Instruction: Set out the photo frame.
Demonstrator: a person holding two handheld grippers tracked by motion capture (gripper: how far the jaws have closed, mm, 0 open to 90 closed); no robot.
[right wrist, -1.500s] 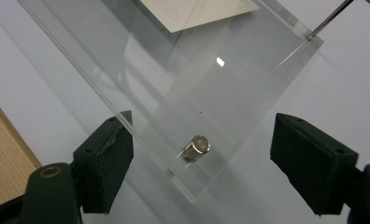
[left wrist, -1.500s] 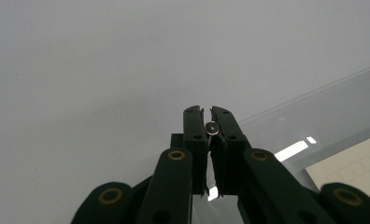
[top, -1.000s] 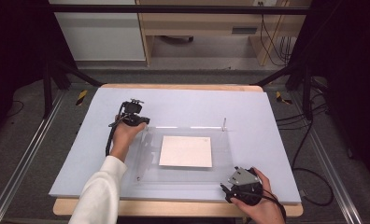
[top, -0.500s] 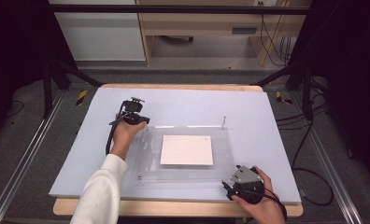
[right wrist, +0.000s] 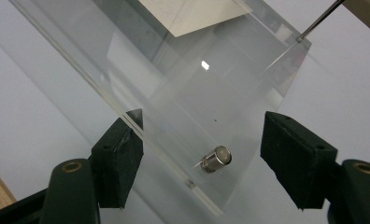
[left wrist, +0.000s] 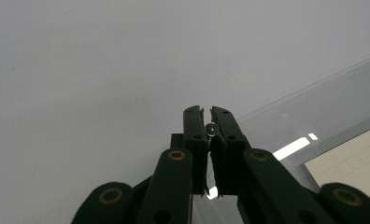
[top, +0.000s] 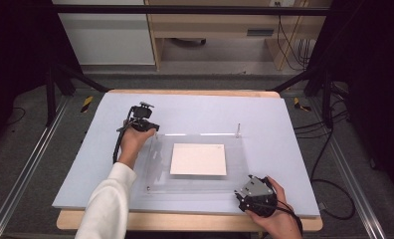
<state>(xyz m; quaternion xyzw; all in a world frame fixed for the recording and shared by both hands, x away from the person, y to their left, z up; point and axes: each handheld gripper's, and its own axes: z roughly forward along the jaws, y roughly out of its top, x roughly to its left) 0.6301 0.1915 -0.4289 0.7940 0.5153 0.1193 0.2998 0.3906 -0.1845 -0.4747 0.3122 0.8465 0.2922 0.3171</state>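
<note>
A clear acrylic plate [top: 200,185] lies on the pale blue mat with a white paper sheet [top: 198,159] under it. At its far left corner my left gripper [top: 154,134] is shut on a small metal pin [left wrist: 212,127], pinched between the jaw tips [left wrist: 207,119]. My right gripper [top: 244,190] stands at the near right corner, open. Its jaws have just been closing, and a short silver stud [right wrist: 216,159] stands between them [right wrist: 206,142], touched by neither pad. The plate's corner [right wrist: 248,116] also lies between those jaws.
A thin upright metal pin [top: 238,129] rises at the plate's far right corner, and a small stud [top: 147,188] sits at the near left one. The mat [top: 284,124] covers a wooden table; dark frame rails and cables run along both sides.
</note>
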